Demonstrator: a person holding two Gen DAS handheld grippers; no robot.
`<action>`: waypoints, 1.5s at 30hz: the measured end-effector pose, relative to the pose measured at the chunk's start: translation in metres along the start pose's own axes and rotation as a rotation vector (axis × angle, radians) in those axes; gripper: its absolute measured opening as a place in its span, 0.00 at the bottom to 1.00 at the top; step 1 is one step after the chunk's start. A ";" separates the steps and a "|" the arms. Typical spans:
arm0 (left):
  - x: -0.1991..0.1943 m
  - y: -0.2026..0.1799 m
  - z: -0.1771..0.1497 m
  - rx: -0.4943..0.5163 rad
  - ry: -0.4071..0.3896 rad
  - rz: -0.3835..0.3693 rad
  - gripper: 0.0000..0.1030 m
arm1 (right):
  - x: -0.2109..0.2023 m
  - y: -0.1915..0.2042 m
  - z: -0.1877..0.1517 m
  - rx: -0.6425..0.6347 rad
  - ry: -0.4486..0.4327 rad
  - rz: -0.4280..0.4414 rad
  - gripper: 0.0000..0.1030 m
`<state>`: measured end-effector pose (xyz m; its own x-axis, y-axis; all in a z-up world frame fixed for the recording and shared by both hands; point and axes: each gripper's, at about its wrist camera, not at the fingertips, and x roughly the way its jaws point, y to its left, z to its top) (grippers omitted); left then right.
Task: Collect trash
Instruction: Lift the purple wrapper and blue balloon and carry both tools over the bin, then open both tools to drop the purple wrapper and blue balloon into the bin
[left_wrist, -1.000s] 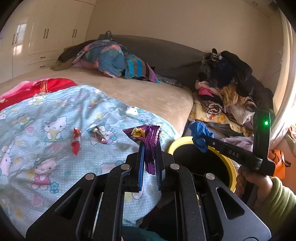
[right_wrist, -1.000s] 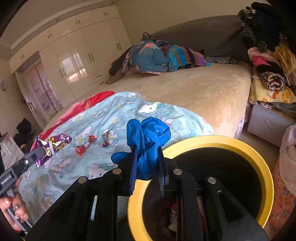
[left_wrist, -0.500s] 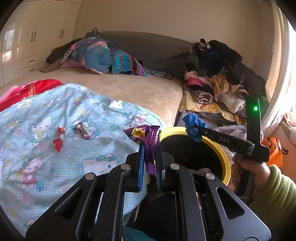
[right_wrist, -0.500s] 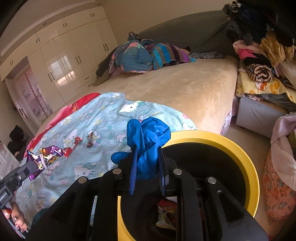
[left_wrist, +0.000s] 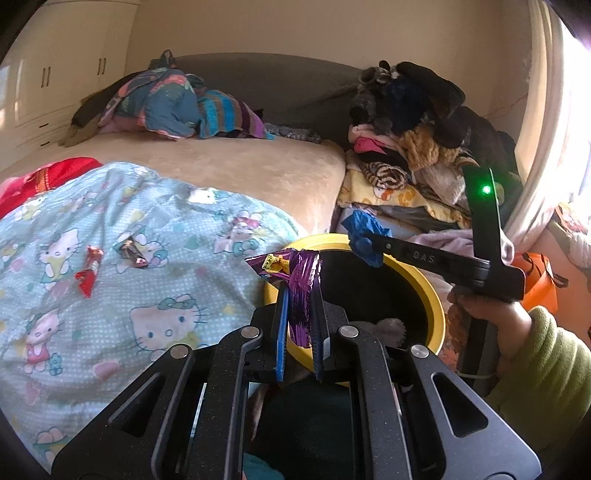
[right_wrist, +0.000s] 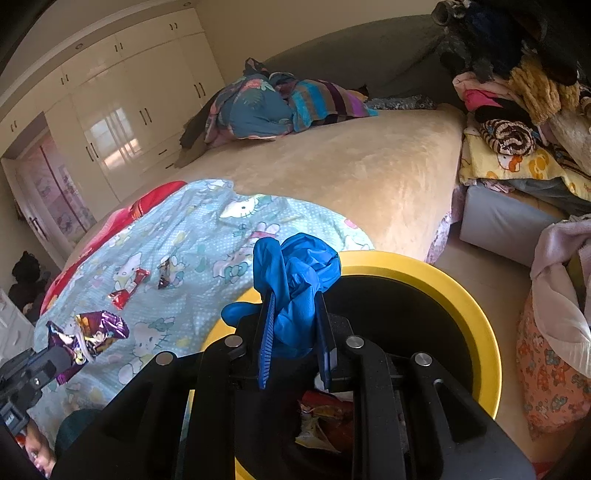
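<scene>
My left gripper (left_wrist: 298, 291) is shut on a purple foil wrapper (left_wrist: 295, 273), held at the near rim of the yellow-rimmed black bin (left_wrist: 428, 291). My right gripper (right_wrist: 293, 299) is shut on a crumpled blue glove (right_wrist: 295, 269) above the bin's (right_wrist: 476, 302) left side; trash (right_wrist: 317, 421) lies inside. In the left wrist view the right gripper (left_wrist: 364, 240) reaches over the bin with the glove (left_wrist: 360, 227). In the right wrist view the left gripper (right_wrist: 62, 356) holds the wrapper (right_wrist: 92, 330) at lower left. A red wrapper (left_wrist: 88, 271) and a dark wrapper (left_wrist: 131, 251) lie on the cat-print quilt (left_wrist: 147, 295).
The bin stands on the floor against the bed's corner (left_wrist: 314, 173). A heap of clothes (left_wrist: 417, 140) rises behind it. Bedding (left_wrist: 177, 103) is bunched at the headboard. An orange patterned bag (right_wrist: 546, 384) sits right of the bin. Wardrobes (right_wrist: 122, 110) line the far wall.
Both grippers have moved right toward the bin, still gripping their items; the bin now looms larger and closer under them, and the bed has slid left in both views.
</scene>
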<state>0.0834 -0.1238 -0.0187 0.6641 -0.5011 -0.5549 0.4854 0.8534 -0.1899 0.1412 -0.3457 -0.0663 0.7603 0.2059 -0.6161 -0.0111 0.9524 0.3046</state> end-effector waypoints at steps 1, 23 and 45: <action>0.002 -0.003 0.000 0.005 0.005 -0.006 0.07 | 0.000 -0.002 0.000 0.002 0.001 -0.005 0.19; 0.041 -0.038 -0.008 0.064 0.090 -0.061 0.07 | -0.002 -0.046 -0.002 0.075 0.022 -0.053 0.19; 0.098 -0.050 -0.015 0.059 0.206 -0.089 0.09 | 0.011 -0.070 -0.013 0.143 0.077 -0.061 0.33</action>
<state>0.1149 -0.2136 -0.0756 0.4904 -0.5288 -0.6927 0.5729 0.7946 -0.2009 0.1417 -0.4075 -0.1039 0.7048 0.1708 -0.6885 0.1302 0.9230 0.3622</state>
